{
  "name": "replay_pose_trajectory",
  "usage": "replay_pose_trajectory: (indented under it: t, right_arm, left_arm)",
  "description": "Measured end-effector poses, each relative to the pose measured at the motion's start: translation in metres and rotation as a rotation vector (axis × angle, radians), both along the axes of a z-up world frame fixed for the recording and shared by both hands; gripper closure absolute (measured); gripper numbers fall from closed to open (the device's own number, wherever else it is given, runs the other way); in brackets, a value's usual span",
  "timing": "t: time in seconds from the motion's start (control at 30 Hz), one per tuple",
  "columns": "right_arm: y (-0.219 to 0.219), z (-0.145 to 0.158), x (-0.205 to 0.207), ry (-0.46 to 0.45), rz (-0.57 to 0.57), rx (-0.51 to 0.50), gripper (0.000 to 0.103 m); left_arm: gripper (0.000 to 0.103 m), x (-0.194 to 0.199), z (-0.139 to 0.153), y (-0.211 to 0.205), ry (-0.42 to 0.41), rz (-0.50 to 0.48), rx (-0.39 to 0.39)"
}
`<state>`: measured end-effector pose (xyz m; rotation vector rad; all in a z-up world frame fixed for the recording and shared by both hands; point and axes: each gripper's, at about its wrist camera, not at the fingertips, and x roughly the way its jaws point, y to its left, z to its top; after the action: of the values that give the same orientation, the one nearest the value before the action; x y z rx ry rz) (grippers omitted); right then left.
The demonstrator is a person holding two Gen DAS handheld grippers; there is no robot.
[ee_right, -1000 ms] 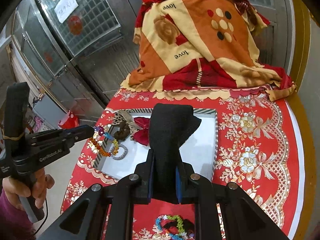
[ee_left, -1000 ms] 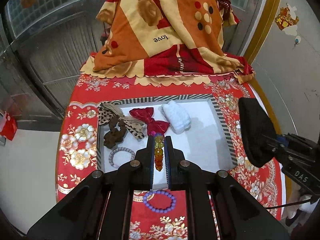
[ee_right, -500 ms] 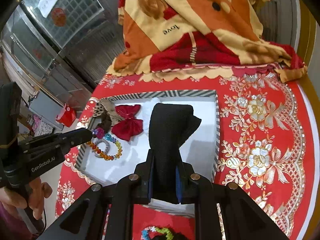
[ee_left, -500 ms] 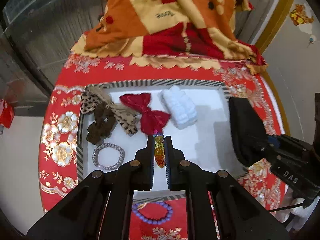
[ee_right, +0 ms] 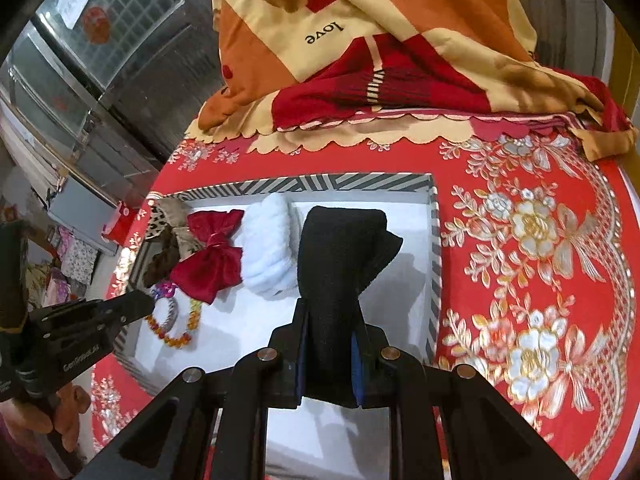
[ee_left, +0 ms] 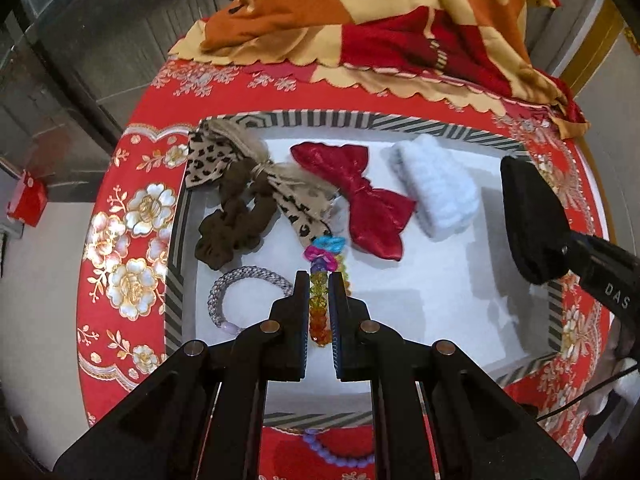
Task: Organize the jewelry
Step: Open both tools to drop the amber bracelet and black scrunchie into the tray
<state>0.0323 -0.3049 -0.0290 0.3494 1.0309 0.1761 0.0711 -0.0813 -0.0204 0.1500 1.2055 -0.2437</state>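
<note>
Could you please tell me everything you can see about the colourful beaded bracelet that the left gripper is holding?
The beaded bracelet is a loop of small, glassy-looking faceted beads, mostly amber and orange with some yellow-green, purple and pink, plus a turquoise and magenta charm cluster at its far end. The left gripper is shut on it, pinching one stretch between its fingers. In the right wrist view the rest of the loop hangs open low over the white floor of the striped tray, by the silver bracelet and near the red bow; whether it touches them is unclear.

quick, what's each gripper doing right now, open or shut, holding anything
Left gripper: shut on the multicolored bead bracelet, over the white tray.
Right gripper: shut on the black headband, over the same tray.
</note>
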Motion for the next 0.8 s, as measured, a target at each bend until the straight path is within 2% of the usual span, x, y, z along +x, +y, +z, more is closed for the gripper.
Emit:
replay_pose_trajectory:
  t: [0.4, 0.5, 0.53, 0.57, 0.6, 0.63, 0.67, 0.8]
  right_arm:
    - [0.007, -0.027, 0.044, 0.045, 0.026, -0.077, 0.087]
    - [0.004, -0.031, 0.047, 0.044, 0.020, -0.064, 0.084]
    - [0.003, -0.032, 0.047, 0.039, 0.021, -0.050, 0.077]
    - [0.001, -0.032, 0.046, 0.033, 0.021, -0.036, 0.060]
    - [-0.001, -0.031, 0.044, 0.025, 0.014, -0.030, 0.053]
    - [-0.002, -0.029, 0.042, 0.019, 0.008, -0.027, 0.049]
    - [-0.004, -0.027, 0.040, 0.016, 0.002, -0.025, 0.049]
    - [-0.006, -0.011, 0.025, -0.012, -0.006, -0.016, 0.049]
  left_arm:
    - [0.095, 0.004, -0.020, 0.007, 0.030, 0.057, 0.021]
    - [0.094, 0.004, -0.021, 0.008, 0.039, 0.064, 0.018]
    - [0.091, 0.004, -0.020, 0.009, 0.037, 0.066, 0.019]
    - [0.081, 0.004, -0.020, 0.009, 0.036, 0.069, 0.021]
    - [0.074, 0.003, -0.019, 0.010, 0.037, 0.072, 0.018]
    - [0.062, 0.002, -0.018, 0.012, 0.038, 0.081, 0.004]
    - [0.059, 0.001, -0.017, 0.014, 0.038, 0.091, -0.010]
    - [0.059, -0.004, -0.010, 0.016, 0.032, 0.091, -0.018]
